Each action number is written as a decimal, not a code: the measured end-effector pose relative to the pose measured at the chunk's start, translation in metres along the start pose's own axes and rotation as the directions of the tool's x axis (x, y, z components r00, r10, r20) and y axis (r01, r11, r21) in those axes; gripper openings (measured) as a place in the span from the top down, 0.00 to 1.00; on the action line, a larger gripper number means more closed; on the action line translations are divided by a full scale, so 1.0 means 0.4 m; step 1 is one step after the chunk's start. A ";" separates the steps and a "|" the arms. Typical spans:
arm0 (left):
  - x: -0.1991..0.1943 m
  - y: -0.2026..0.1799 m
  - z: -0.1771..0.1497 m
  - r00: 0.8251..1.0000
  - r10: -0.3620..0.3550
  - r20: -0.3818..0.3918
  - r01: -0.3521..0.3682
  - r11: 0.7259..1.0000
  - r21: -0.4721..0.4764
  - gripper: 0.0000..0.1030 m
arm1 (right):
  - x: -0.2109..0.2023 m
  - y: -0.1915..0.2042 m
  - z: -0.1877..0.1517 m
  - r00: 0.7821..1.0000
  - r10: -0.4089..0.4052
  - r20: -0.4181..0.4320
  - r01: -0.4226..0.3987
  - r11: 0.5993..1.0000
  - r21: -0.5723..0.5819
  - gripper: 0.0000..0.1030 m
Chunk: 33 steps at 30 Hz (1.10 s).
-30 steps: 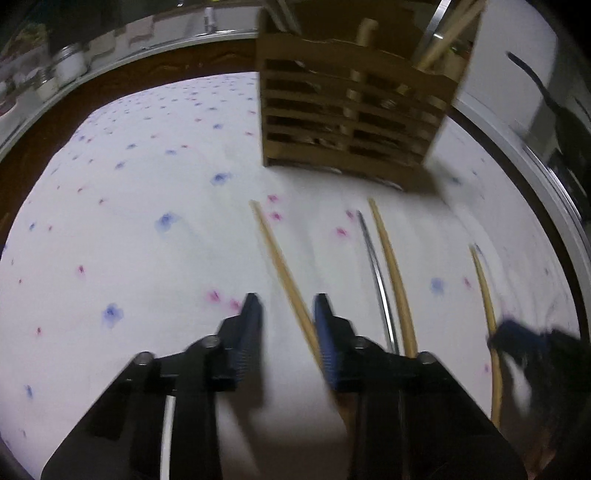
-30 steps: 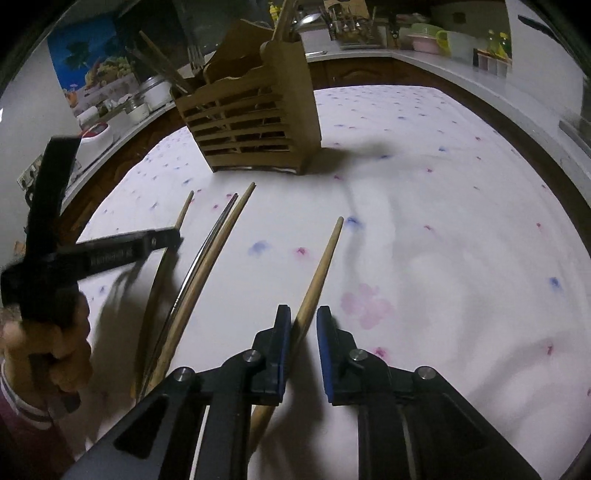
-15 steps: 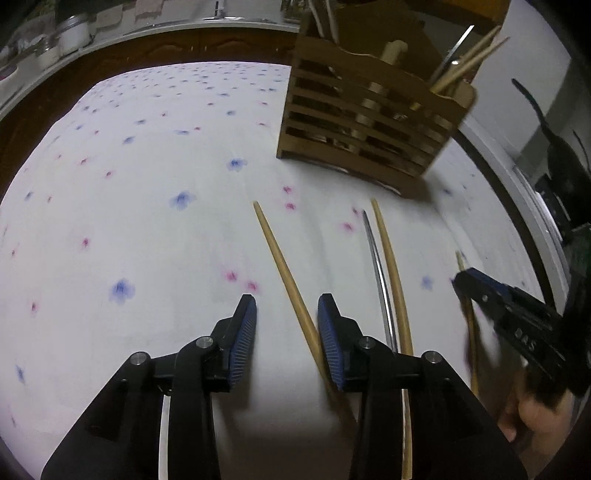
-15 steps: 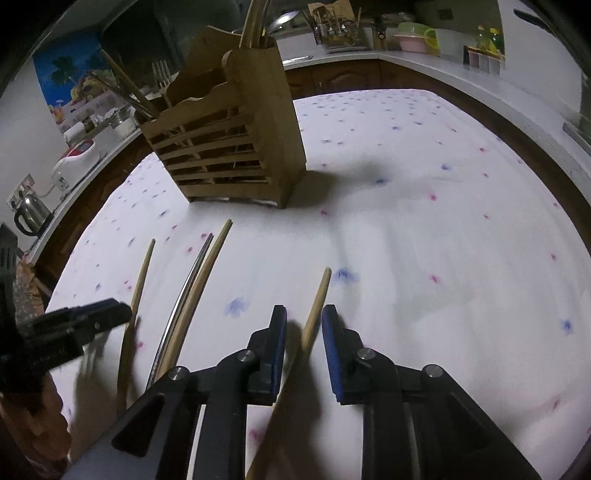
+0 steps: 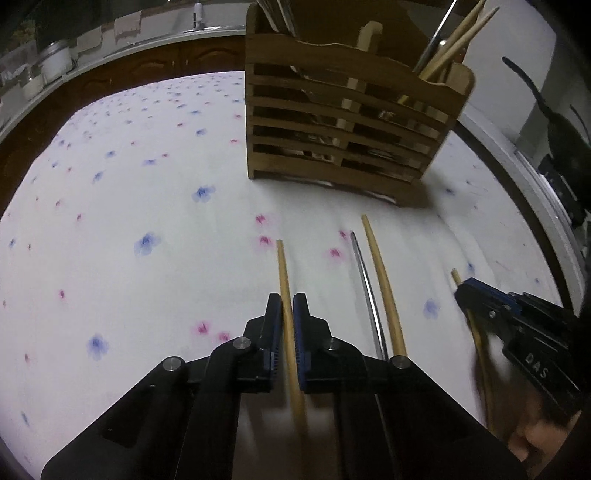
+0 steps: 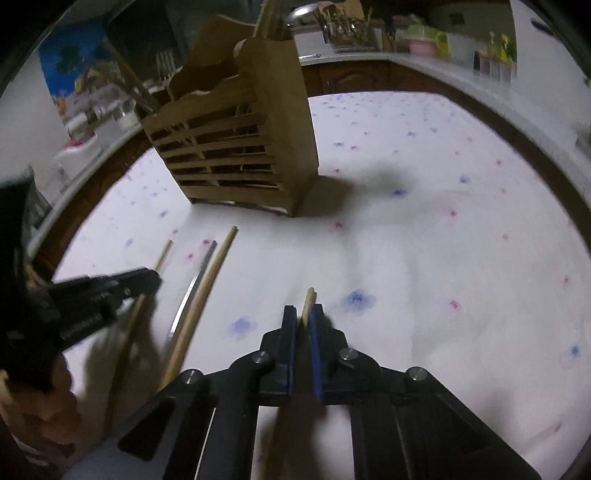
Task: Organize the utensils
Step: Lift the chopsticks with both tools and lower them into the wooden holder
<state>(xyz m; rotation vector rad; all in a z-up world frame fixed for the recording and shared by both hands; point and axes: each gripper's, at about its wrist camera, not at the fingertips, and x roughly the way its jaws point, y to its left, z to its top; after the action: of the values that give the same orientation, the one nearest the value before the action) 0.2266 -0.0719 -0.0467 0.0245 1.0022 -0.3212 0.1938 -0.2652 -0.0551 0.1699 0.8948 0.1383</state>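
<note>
Both pairs of jaws are pinched onto chopsticks: the left gripper clamps a pale wooden chopstick whose tip pokes out toward 12 o'clock, and the right gripper clamps a second pale wooden chopstick with only a short stub showing ahead of its pads

To do this lift well, I would raise each stick level off the white flower-print tablecloth so it does not swivel in the pads, then tip it upright only once it hangs above the holder. Between the two grippers a thin metal chopstick and a longer wooden chopstick lie side by side on the cloth, nearly touching, so a straight rise avoids nudging them

At 12 to 1 o'clock in the left view stands the slatted brown wooden utensil holder. Its right-hand compartment already carries several wooden sticks and one metal one, leaning outward; the other compartments are too dark to read
</note>
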 end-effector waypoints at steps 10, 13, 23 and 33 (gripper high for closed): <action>-0.178 0.025 -0.034 0.990 -0.085 0.115 0.092 0.994 -0.053 0.95 | -0.130 0.031 -0.014 0.991 0.099 0.093 -0.101 0.995 0.013 0.95; -0.256 0.029 -0.033 0.978 -0.110 0.175 0.122 0.991 -0.054 0.95 | -0.192 0.038 -0.001 0.982 0.116 0.149 -0.119 0.993 0.008 0.95; -0.424 0.041 -0.022 0.937 -0.133 0.324 0.155 0.987 -0.041 0.95 | -0.395 0.055 0.065 0.924 0.138 0.356 -0.140 0.990 -0.020 0.95; -0.464 0.045 -0.010 0.921 -0.127 0.368 0.152 0.987 -0.041 0.95 | -0.450 0.071 0.095 0.891 0.151 0.428 -0.151 0.988 -0.035 0.95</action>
<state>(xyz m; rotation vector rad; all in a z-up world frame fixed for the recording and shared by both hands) 0.1363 -0.0070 0.1032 -0.1661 0.6448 -0.4047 0.1109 -0.2750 0.1112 0.2587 0.4387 0.2360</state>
